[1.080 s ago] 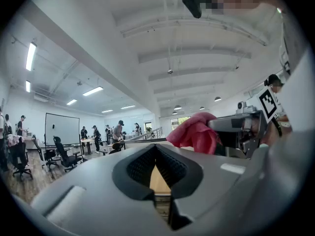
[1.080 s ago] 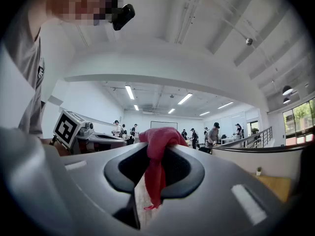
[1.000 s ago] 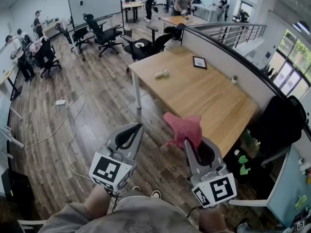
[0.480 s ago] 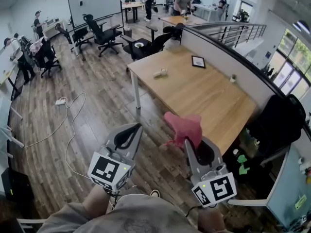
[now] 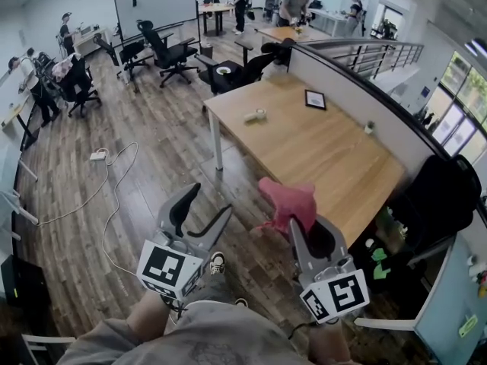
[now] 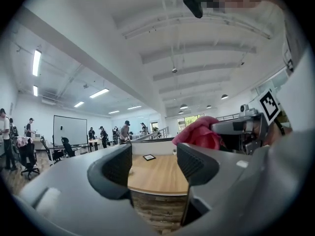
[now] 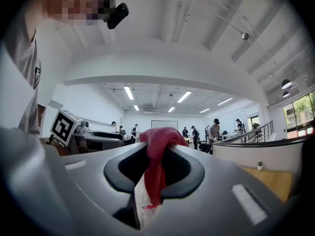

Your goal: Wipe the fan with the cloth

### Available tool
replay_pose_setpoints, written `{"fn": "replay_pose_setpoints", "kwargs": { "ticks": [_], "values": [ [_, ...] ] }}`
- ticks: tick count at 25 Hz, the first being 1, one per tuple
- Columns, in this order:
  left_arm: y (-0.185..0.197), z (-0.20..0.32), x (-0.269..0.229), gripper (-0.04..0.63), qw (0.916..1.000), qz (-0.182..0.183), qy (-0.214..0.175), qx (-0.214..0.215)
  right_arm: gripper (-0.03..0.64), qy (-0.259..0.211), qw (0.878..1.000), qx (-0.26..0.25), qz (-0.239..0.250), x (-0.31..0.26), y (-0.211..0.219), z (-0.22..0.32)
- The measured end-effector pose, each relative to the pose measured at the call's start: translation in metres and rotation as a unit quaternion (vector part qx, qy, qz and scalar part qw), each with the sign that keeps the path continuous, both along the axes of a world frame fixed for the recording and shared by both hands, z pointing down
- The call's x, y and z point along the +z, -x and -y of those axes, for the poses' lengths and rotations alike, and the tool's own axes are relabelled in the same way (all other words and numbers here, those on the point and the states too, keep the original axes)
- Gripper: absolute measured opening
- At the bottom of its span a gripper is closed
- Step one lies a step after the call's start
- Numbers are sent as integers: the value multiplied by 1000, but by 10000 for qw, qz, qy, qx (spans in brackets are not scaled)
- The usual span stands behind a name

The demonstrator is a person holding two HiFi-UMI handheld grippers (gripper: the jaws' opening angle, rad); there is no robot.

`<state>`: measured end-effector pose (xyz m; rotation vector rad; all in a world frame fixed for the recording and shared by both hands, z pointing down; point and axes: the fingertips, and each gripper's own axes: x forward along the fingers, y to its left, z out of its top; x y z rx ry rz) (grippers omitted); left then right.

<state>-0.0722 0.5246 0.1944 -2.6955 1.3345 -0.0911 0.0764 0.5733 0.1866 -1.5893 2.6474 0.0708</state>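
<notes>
A pink-red cloth (image 5: 289,200) hangs from my right gripper (image 5: 307,233), which is shut on it above the floor by the table's near corner. In the right gripper view the cloth (image 7: 158,146) bunches over the closed jaws of that gripper (image 7: 155,156) and trails down between them. My left gripper (image 5: 207,204) is held level at the lower left; its jaws are opening, with nothing between them. The left gripper view shows this gripper (image 6: 155,163) with a wide gap, and the cloth (image 6: 197,132) off to its right. No fan shows in any view.
A long wooden table (image 5: 319,150) stands ahead, bearing a small dark frame (image 5: 313,98) and tape rolls (image 5: 255,115). Office chairs (image 5: 163,52) and people fill the far room. A cable with a power strip (image 5: 97,157) lies on the floor at left. A black chair (image 5: 437,196) stands at right.
My left gripper's jaws, shut in both earlier frames, now stand apart. The right gripper keeps the cloth in the same spot.
</notes>
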Motion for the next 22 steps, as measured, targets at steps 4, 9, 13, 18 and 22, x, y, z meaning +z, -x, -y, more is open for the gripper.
{"fn": "replay_pose_setpoints", "kwargs": {
  "ticks": [4,9,13,18,22],
  "values": [
    [10,18,1,284,10000,-62,37,-59,81,23,10000,-7,-17,1,4,19],
    [15,48,7,284,9999,-108,67,-87,81,93,9999,-37,-55,7,8,51],
    [17,83,15,284,9996,-113,231,-107,81,156,9998,-61,-97,13,11,88],
    [26,138,20,284,9996,-75,255,-17,81,287,9994,-50,-176,19,23,143],
    [33,194,27,284,9991,-23,419,87,81,441,9987,26,-243,23,33,194]
  ]
}}
